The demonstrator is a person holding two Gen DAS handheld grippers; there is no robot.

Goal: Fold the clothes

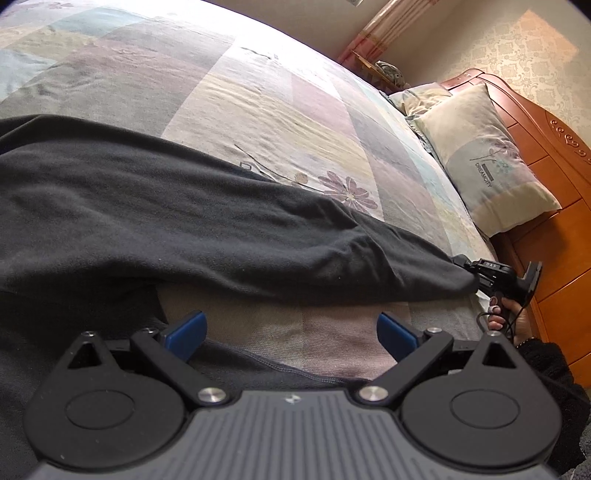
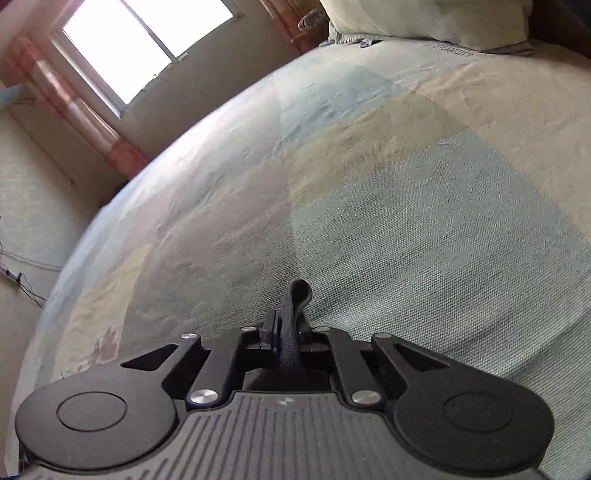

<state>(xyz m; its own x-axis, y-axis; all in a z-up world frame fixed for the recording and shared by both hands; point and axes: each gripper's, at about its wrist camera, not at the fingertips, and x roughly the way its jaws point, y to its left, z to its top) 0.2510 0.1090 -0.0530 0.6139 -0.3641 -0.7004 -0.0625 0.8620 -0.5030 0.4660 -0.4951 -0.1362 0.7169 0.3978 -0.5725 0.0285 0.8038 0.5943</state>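
Two claws show in these pictures, one for each hand. From the left wrist camera, going left to right: a big dark grey top point(image 1: 155, 221) lies spread on the bed point(image 1: 280, 122), which has a soft sheet with patches of pale colour and a purple flower on it. The top fills the left side and its long sleeve point(image 1: 388, 254) runs off to the right. Low in the middle, the left claw point(image 1: 291, 332) is spread wide with nothing in it. Its blue pads point(image 1: 186, 332) sit well apart, just above the hem of the top and a bare strip of sheet. At the far end of the sleeve, the right claw point(image 1: 476, 275) has the cuff pinched in its tip. A hand point(image 1: 504, 314) grips that claw's handle from below. Further right, a pillow point(image 1: 484, 158) with a flower and letters leans on a brown wood headboard point(image 1: 546, 155).

From the right wrist camera: a bright window point(image 2: 147, 44) and a pink curtain point(image 2: 74, 107) are at the top left. The sheet fills the middle. Low down, the right claw point(image 2: 288, 332) is squeezed tight on a fold of the dark cuff point(image 2: 295, 299), which pokes up between its fingers. A pillow point(image 2: 424, 22) sits at the top right.
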